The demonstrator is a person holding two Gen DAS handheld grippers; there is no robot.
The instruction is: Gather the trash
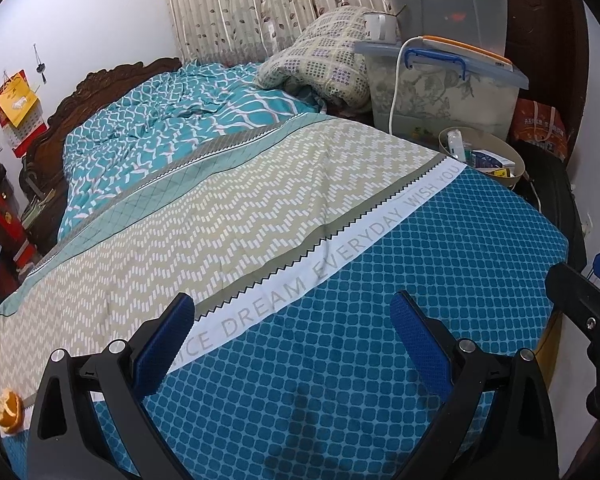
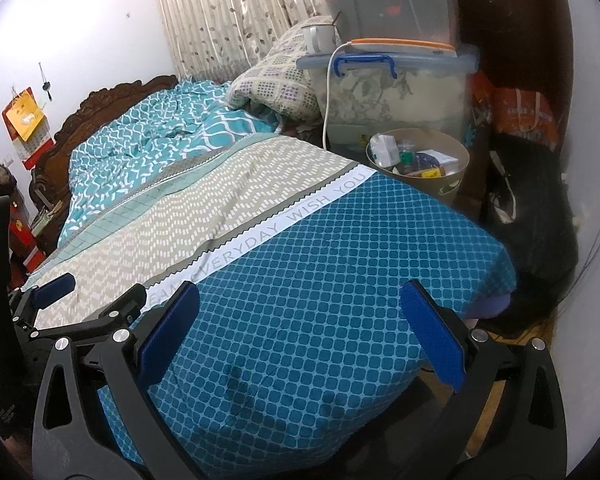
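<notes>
An orange peel (image 1: 7,414) lies on the bedspread at the bed's near left edge, left of my left gripper (image 1: 292,340). That gripper hovers open over the blue checked part of the bedspread (image 1: 380,300), nothing between its blue pads. My right gripper (image 2: 300,332) is also open and empty, over the bed's near right corner. The left gripper (image 2: 92,296) shows at the left of the right wrist view. A round tan waste bin (image 2: 456,184) holding boxes and small bottles stands beside the bed at the far right, and appears as the bin (image 1: 518,160) in the left wrist view.
A folded quilt (image 1: 324,60) lies at the bed's far end. Stacked clear storage boxes (image 2: 392,92) with a mug (image 2: 318,38) on top stand behind the bin. A dark bag (image 2: 536,216) and an orange bag (image 2: 528,116) fill the right corner. A carved headboard (image 1: 100,84) runs along the left.
</notes>
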